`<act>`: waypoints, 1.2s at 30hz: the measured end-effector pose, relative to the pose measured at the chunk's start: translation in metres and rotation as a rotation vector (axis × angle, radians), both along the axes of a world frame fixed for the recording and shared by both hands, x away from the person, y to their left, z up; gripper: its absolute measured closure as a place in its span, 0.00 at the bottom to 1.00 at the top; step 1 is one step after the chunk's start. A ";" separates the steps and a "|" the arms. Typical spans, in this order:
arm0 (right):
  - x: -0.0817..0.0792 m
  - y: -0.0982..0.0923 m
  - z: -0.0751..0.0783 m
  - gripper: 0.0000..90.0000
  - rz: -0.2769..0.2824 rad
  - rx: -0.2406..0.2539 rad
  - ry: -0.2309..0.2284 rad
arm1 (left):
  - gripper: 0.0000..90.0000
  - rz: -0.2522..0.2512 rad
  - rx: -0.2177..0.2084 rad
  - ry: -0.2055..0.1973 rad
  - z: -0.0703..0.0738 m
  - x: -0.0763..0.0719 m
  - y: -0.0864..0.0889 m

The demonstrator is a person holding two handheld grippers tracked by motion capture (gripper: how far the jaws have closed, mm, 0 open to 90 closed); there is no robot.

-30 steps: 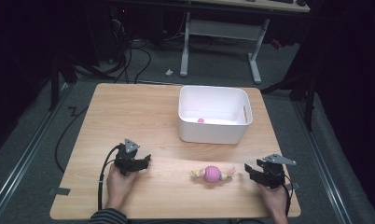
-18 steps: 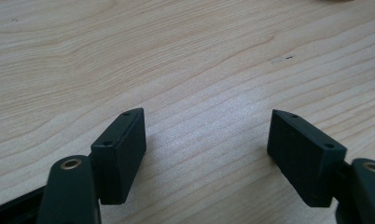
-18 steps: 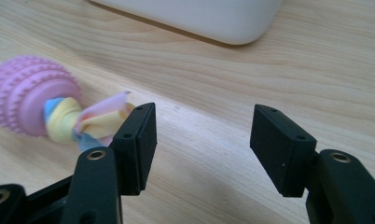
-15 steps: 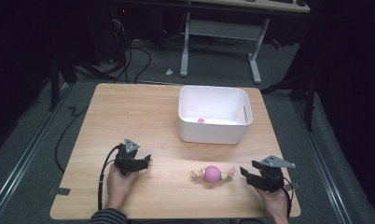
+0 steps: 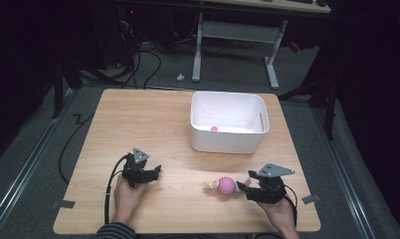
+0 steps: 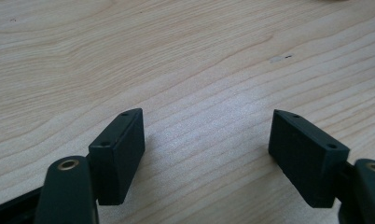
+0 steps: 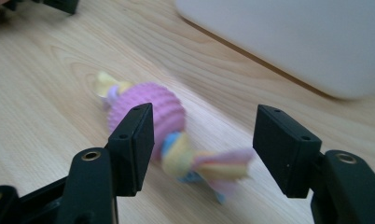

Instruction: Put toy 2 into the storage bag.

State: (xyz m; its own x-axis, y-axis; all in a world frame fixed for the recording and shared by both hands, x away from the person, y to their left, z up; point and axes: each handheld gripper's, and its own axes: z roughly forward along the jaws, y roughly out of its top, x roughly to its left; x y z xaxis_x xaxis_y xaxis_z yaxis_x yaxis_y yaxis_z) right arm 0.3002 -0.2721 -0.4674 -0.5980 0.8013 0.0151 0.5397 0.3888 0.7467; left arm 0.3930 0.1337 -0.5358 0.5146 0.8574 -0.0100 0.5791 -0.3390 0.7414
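My left claw [image 5: 155,172] sits at the lower left of the high view, low over the bare counter [image 5: 138,119], its jaws standing apart with nothing but wood grain between them. My left hand [image 5: 126,196] lies flat behind it, the forearm coming in from the bottom edge. I keep it parked there, out of the way.

Just right of centre along the lower part of that view lies the pink knitted ball toy [image 5: 227,186], with frilly pastel tails at either end, resting on the counter below the white tub [image 5: 228,144], well apart from it. A small pink thing [image 5: 214,128] sits inside the tub.

At the lower right, my right claw [image 5: 247,185] points left at the toy. Its jaws have just been opening and now stand apart, straddling the near tail [image 7: 218,168] without pressing on it. To grip well, I judge I should slide further in so the pads bracket the firm ball and not the floppy frill, keep low and level, then close. My right hand [image 5: 280,214] holds the tool nearly level, angled slightly toward the tub.
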 end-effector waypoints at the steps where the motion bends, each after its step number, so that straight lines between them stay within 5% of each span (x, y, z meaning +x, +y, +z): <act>1: 0.001 0.006 0.001 0.42 0.015 -0.006 -0.002 | 0.30 -0.001 0.001 0.001 0.000 0.000 0.000; 12: 0.009 0.034 -0.011 0.32 0.108 -0.050 0.043 | 0.28 -0.005 0.000 0.002 0.000 0.000 0.000; 36: 0.025 0.049 -0.033 0.30 0.155 -0.101 0.085 | 0.26 -0.012 0.003 0.006 0.000 0.000 -0.001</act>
State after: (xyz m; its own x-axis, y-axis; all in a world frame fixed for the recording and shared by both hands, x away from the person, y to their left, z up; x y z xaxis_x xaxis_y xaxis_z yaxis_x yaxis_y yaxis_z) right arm 0.3252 -0.2236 -0.5002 -0.7145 0.6996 -0.0048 0.5268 0.5426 0.6543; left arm 0.3933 0.1327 -0.5359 0.5248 0.8512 -0.0103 0.5794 -0.3483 0.7369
